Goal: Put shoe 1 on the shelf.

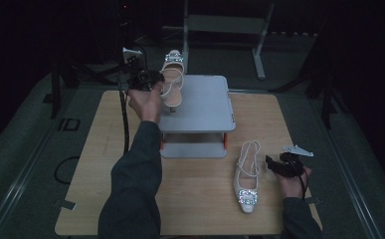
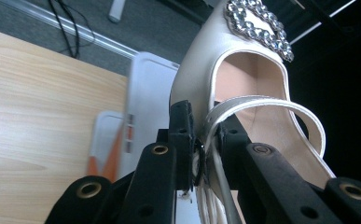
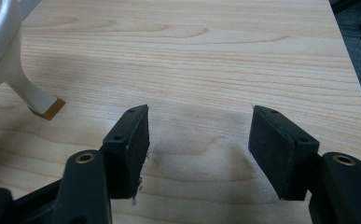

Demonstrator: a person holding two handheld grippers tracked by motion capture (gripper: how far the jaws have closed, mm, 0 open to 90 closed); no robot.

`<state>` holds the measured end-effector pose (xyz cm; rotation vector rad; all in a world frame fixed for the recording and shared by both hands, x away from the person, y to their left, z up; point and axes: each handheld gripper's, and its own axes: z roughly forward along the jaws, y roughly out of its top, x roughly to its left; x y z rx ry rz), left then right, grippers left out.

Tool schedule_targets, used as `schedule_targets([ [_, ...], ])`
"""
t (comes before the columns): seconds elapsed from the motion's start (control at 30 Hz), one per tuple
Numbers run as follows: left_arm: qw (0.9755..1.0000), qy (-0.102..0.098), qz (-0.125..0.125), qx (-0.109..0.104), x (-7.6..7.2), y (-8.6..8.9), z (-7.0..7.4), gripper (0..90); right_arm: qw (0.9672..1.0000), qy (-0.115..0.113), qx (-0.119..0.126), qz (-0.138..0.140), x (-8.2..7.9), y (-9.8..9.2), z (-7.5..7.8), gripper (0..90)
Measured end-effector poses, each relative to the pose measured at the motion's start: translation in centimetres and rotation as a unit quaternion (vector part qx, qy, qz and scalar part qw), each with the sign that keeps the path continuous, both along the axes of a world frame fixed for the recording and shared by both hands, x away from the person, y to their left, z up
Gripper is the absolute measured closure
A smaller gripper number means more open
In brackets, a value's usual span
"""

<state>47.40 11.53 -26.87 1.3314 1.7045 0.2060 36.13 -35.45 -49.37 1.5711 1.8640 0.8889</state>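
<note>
Black fingers (image 2: 185,135) pinching cream shoe (image 2: 257,107) strap

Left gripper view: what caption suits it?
Black left gripper clamps a cream slingback shoe by its strap above the pale grey shelf stand.

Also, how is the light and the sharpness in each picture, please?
High view: dim, the surroundings nearly black, the wooden table lit. Left gripper view: the shoe's rhinestone buckle glints; the near tongs look soft. Right gripper view: bright, with soft shadows on the wood under the open tongs.
</note>
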Motion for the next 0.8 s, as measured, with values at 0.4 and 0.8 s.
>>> schedule_targets([
  [0.4,0.9996,0.027,0.006,0.007,1.2,-2.8,-1.5,80.2,1.0,-0.001,0.005,-0.003,0.0,-0.2,0.1,38.0],
  [0.8,0.9981,0.062,0.002,0.001,2.7,-3.2,-2.9,80.1,0.9999,-0.002,0.008,-0.006,0.0,-0.4,0.0,38.0],
])
